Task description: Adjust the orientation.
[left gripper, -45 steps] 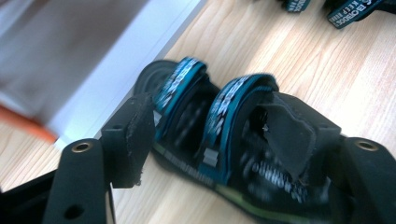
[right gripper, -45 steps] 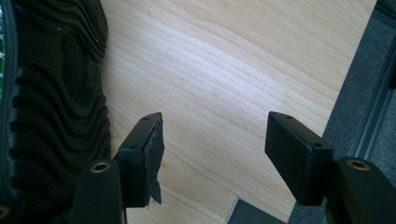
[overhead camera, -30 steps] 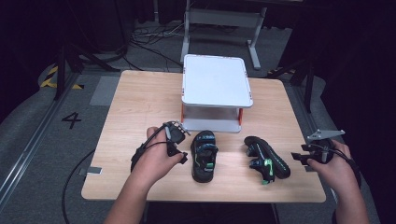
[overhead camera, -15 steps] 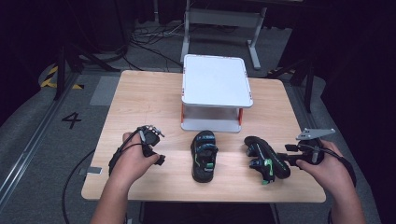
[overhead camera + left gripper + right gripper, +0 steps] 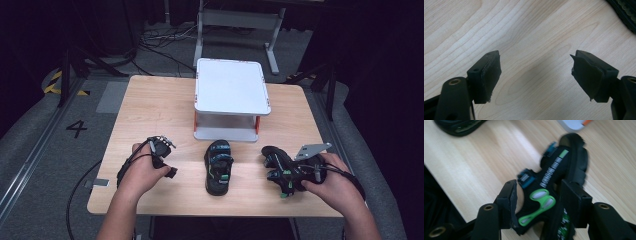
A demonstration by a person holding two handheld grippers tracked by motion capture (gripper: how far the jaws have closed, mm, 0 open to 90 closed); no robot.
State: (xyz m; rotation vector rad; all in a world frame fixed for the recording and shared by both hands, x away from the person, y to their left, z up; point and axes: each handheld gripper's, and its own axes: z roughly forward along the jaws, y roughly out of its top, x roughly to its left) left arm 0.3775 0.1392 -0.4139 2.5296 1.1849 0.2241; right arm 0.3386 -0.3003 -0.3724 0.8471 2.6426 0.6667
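Sandals are what I am working with, two small black ones with blue and green bits, and both lie on the wooden table (image 5: 150, 107) just in front of the white shelf (image 5: 231, 87). The right sandal (image 5: 276, 169) lies in front of the shelf's right corner, tipped on its side I think, and my right tongs (image 5: 537, 202) are around its strap part. The two black pads sit on either side of the strap with the green buckle (image 5: 537, 206), about half open, and they look like they press on it, but the picture is blurry so I am not fully sure. My guess is that the sandal is light and bendy, with soft straps and a rubbery bottom that will not slip much. It will not break if it drops. The straps could flop or fold, so I think the thick part by the buckle is a good place to hold, or the edge of the sole. The other sandal (image 5: 219, 166) lies flat in front of the shelf's middle, sole down. My left tongs (image 5: 536, 75) are wide open with nothing in them, over bare wood, off to the left of the shelf.
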